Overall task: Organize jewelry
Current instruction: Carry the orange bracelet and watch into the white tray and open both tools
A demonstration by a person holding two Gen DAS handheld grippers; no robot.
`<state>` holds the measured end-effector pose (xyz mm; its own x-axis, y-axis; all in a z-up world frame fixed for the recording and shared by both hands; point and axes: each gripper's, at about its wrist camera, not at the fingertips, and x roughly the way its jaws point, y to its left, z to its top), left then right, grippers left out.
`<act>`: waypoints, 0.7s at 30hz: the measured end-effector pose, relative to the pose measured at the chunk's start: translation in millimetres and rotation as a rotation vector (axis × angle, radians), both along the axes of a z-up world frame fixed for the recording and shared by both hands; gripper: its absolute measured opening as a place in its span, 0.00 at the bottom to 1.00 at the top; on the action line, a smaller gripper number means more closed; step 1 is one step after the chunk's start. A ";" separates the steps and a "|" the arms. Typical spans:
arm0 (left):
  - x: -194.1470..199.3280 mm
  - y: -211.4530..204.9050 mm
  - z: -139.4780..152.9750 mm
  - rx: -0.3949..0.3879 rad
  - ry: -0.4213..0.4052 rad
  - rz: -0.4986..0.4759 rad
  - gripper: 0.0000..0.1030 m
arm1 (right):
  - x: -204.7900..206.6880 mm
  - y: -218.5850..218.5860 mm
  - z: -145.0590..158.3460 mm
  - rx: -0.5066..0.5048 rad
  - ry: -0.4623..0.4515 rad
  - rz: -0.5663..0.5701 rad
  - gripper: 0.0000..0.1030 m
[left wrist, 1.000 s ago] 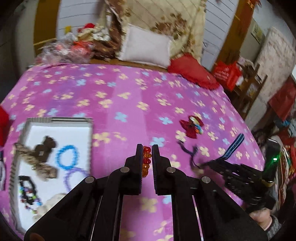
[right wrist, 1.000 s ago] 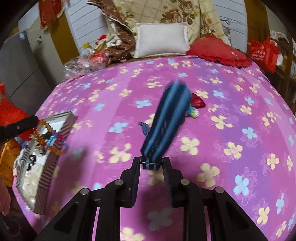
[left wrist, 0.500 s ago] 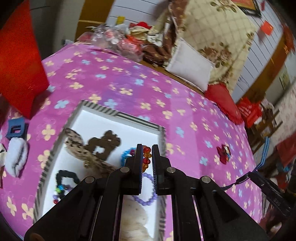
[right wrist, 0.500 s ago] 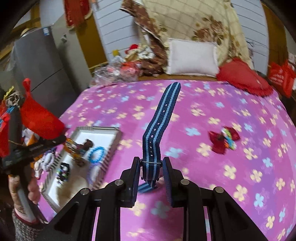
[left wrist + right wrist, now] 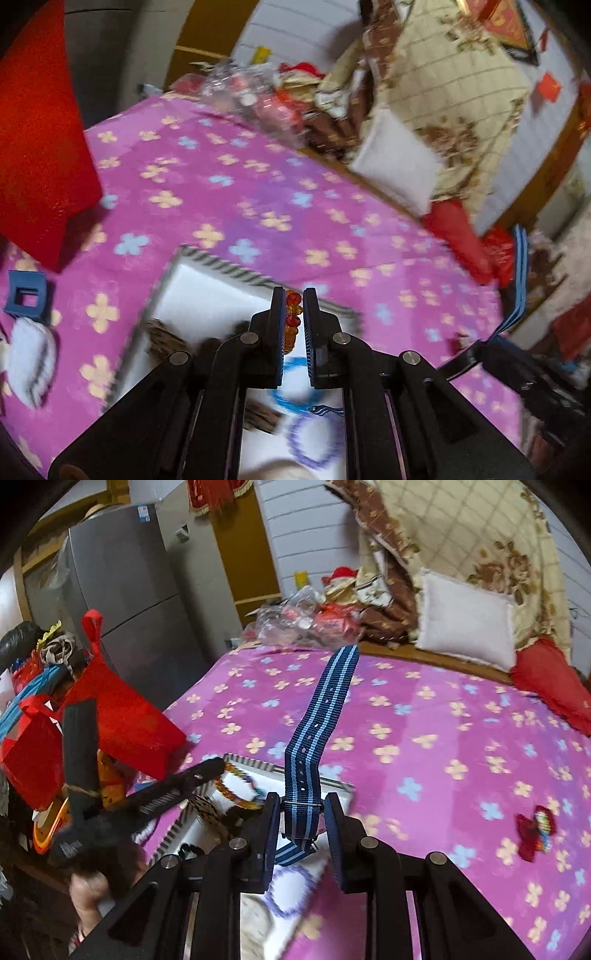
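My left gripper (image 5: pixel 293 295) is shut on an orange-red bead bracelet (image 5: pixel 291 319) and holds it over the white striped-rim tray (image 5: pixel 221 267). The tray holds a blue bracelet (image 5: pixel 295 400), a purple bracelet (image 5: pixel 314 439) and brown pieces (image 5: pixel 166 339). My right gripper (image 5: pixel 301 801) is shut on a blue striped watch strap (image 5: pixel 317 731) that stands upright, above the tray's right corner (image 5: pixel 258 766). The left gripper (image 5: pixel 218 766) and its hanging bracelet (image 5: pixel 232 794) show in the right wrist view.
A red bow hair clip (image 5: pixel 535 830) lies on the pink flowered bedspread (image 5: pixel 443 738) at the right. A red bag (image 5: pixel 122 716) stands by the tray's left. A blue clip (image 5: pixel 24 301) and a white fluffy piece (image 5: pixel 31 360) lie left of the tray. Pillows (image 5: pixel 465 627) sit at the back.
Both grippers have moved left toward the tray. The left gripper now hangs lower over the tray with the bracelet. The right gripper with the strap has come above the tray's corner.
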<state>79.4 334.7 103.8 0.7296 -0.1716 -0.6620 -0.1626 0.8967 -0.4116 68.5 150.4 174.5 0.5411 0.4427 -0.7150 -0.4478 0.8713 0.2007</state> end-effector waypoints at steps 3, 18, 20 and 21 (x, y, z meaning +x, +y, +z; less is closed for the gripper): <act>11.2 15.1 -25.6 0.003 0.072 0.038 0.07 | 23.5 26.1 -23.7 0.000 0.045 -0.005 0.23; 0.9 27.7 -31.5 0.029 0.152 0.131 0.14 | 77.3 44.7 -114.2 -0.058 0.270 -0.054 0.23; -1.5 25.9 -26.6 0.037 0.135 0.130 0.19 | 82.9 44.7 -119.6 -0.059 0.287 -0.055 0.22; -3.3 24.8 -24.4 0.042 0.126 0.130 0.22 | 85.0 45.0 -121.3 -0.050 0.298 -0.049 0.22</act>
<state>76.0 359.4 79.4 0.6549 -0.0516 -0.7539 -0.3263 0.8805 -0.3437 153.5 195.4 53.2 0.3245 0.3811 -0.8657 -0.3326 0.9028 0.2727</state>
